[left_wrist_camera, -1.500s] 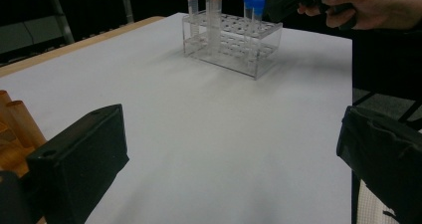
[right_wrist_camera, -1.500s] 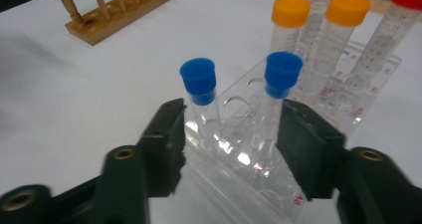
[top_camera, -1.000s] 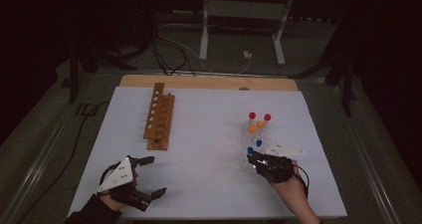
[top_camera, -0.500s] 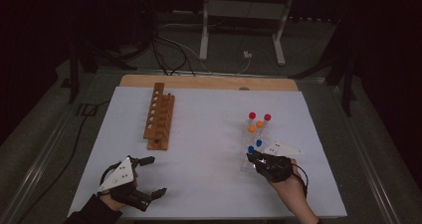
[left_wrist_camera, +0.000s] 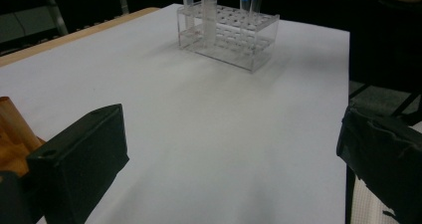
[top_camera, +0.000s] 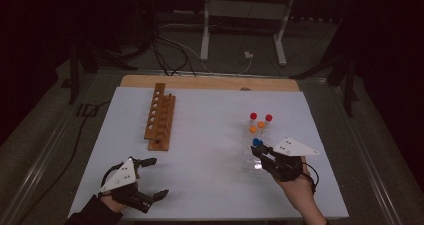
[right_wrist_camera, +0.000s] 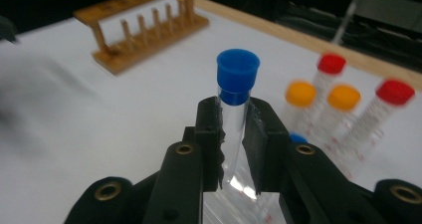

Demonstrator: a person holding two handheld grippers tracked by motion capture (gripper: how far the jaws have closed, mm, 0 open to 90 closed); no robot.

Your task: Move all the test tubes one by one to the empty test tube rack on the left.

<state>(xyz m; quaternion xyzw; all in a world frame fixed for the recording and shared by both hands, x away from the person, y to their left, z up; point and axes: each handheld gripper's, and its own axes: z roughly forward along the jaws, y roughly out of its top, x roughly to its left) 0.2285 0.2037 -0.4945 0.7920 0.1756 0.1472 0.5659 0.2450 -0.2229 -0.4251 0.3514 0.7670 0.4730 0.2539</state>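
Clamping blue-capped tube (right_wrist_camera: 234,109) | right gripper (right_wrist_camera: 234,134) view | high view: blurred

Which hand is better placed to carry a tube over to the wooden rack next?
Right, probably: the right gripper is already shut on the blue-capped clear tube, while the left gripper sits open near the wooden rack.

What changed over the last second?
The right gripper, shut on the blue-capped tube, has lifted it a little out of the clear rack. The left gripper stayed put, jaws open; the wooden rack and the other tubes are unmoved.
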